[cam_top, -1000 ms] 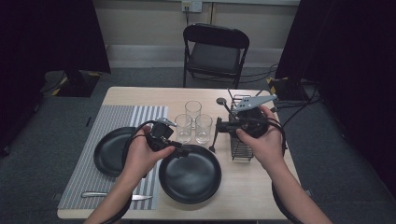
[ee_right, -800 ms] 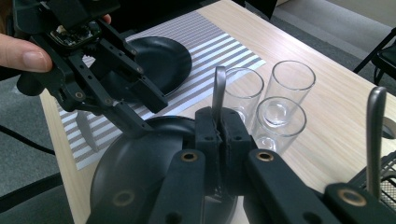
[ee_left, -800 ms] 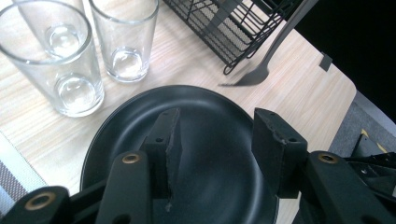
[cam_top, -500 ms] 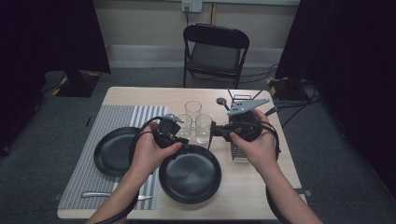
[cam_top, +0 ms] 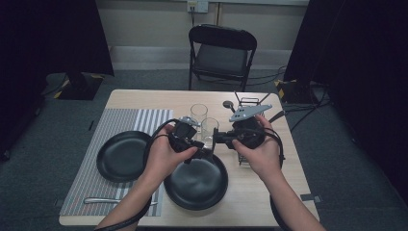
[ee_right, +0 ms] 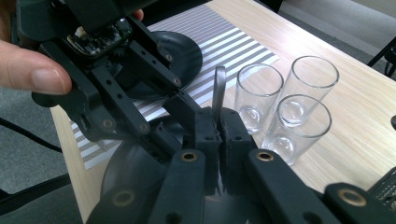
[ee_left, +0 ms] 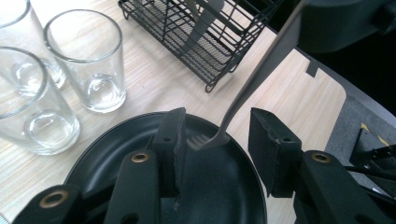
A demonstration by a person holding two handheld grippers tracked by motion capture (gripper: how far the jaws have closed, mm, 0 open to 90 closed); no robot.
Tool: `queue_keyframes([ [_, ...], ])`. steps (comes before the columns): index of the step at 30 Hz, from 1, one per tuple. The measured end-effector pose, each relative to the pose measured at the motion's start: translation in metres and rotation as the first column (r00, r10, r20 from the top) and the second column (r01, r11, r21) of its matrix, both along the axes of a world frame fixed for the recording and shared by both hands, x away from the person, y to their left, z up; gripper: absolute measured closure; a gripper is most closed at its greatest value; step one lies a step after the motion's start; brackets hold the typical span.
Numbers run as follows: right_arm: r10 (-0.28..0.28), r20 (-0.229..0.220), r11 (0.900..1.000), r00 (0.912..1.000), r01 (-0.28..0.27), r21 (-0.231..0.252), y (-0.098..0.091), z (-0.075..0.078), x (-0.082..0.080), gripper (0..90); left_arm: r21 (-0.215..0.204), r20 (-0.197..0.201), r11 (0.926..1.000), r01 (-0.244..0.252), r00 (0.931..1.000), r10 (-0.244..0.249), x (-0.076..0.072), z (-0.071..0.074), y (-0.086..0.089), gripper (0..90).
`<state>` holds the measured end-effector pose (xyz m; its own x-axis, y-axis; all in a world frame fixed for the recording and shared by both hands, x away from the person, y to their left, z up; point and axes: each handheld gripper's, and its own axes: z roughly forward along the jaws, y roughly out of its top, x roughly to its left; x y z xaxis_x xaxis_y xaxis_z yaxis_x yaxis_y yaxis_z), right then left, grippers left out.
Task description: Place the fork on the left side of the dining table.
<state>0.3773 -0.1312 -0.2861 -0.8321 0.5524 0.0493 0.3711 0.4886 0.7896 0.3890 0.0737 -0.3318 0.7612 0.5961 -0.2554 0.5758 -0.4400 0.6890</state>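
Note:
My right gripper (ee_right: 219, 128) is shut on the handle of a metal fork (ee_right: 218, 88) and holds it over the near black plate (cam_top: 192, 190). In the left gripper view the fork (ee_left: 254, 74) slants down from the upper right, with its tines between the jaws of my left gripper (ee_left: 217, 130). Those jaws have just been closing; the tines lie close to the left pad (ee_left: 177, 140) and the other pad stands apart. In the high view the left gripper (cam_top: 204, 151) and right gripper (cam_top: 217, 139) meet tip to tip beside the glasses (cam_top: 209, 130).
Three empty glasses (ee_left: 88, 60) stand behind the plate. A black wire cutlery rack (ee_left: 196, 35) with utensils sits at the right. A second black plate (cam_top: 120, 156) and a piece of cutlery (cam_top: 103, 199) lie on a striped placemat (cam_top: 91, 185). A chair (cam_top: 221, 50) stands beyond the table.
My left gripper has moved right, up to the right gripper's tips above the near plate. The right hand has stayed about where it was.

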Motion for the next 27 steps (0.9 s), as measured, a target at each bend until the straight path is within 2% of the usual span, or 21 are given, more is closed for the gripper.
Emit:
queue_keyframes([
  [4,0.005,-0.003,1.0000,1.0000,-0.005,-0.002,0.004,0.000,0.000,87.6,0.004,0.013,1.0000,0.003,0.9999,-0.003,-0.001,0.002,-0.002,59.2],
  [7,0.010,-0.003,0.9999,0.9999,-0.010,-0.003,0.008,0.000,0.000,87.6,-0.014,0.030,0.9999,0.001,0.9996,-0.001,-0.001,0.004,-0.002,59.3],
  [8,0.013,-0.001,0.9999,0.9999,-0.013,-0.003,0.009,0.000,0.000,87.6,-0.002,0.037,1.0000,0.003,0.9993,-0.003,-0.001,0.005,-0.001,59.7],
  [12,0.015,-0.003,0.9999,0.9999,-0.015,-0.003,0.011,-0.001,0.001,87.6,-0.002,0.049,1.0000,0.003,0.9988,-0.002,-0.002,0.006,-0.002,61.9],
  [19,0.015,-0.008,0.9998,0.9999,-0.015,-0.011,0.015,-0.001,0.002,87.6,0.011,0.049,0.9999,-0.001,0.9988,0.001,-0.001,0.005,-0.004,67.4],
  [26,0.012,-0.009,0.9999,0.9999,-0.012,-0.002,0.018,0.000,0.001,87.6,-0.016,0.055,0.9998,-0.012,0.9984,0.013,-0.001,0.005,-0.005,72.0],
  [27,0.012,-0.009,0.9999,0.9999,-0.012,0.000,0.019,0.000,0.001,87.6,-0.007,0.058,0.9999,-0.010,0.9983,0.010,-0.001,0.006,-0.005,72.8],
])
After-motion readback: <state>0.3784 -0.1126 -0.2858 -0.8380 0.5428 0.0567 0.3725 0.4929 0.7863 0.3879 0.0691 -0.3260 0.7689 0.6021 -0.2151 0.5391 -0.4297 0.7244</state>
